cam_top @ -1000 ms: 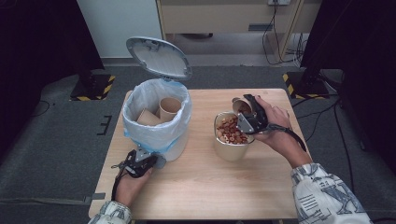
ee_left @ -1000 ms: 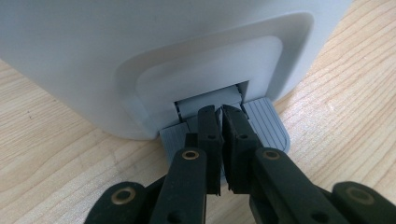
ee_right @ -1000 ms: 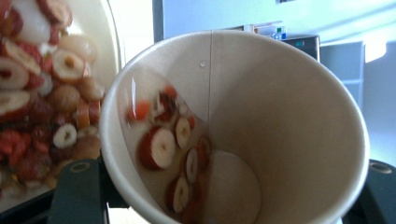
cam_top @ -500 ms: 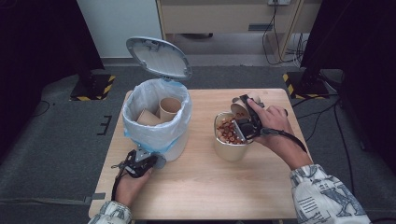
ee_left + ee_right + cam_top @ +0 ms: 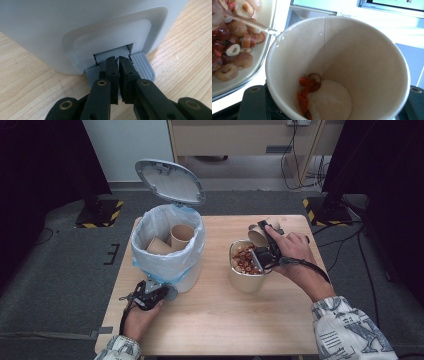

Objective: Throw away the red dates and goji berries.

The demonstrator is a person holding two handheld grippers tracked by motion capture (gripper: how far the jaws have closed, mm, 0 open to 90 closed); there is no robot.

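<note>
High view, left to right. Left gripper (image 5: 159, 292) low on the table (image 5: 210, 320), at the foot of the white bin (image 5: 167, 251); jaws pressed together on the grey pedal (image 5: 141, 66), tips right at the slot in the bin's base, as seen in the left gripper view. Bin lined with a blue-edged bag, lid (image 5: 170, 181) raised and tilted back. Two brown paper cups (image 5: 182, 236) inside, one upright, one leaning.

Right of centre: bowl (image 5: 246, 276) standing on the table, holding dried fruit (image 5: 244, 260), red and pale pieces mixed. Just beside and above its far rim, right gripper (image 5: 263, 246) holding a paper cup (image 5: 258, 236) tipped on its side, mouth toward the bowl. In the right gripper view, cup mouth (image 5: 337, 67) close to the lens, rim touching or nearly touching the bowl's edge; hard to tell which. A few red fruit scraps (image 5: 307, 96) stuck low on the cup's inner wall near the white bottom. Jaws hidden behind the cup; apparently clamped on its wall. Right hand (image 5: 295, 252) wrapped over the gripper, patterned sleeve at the lower right.
</note>
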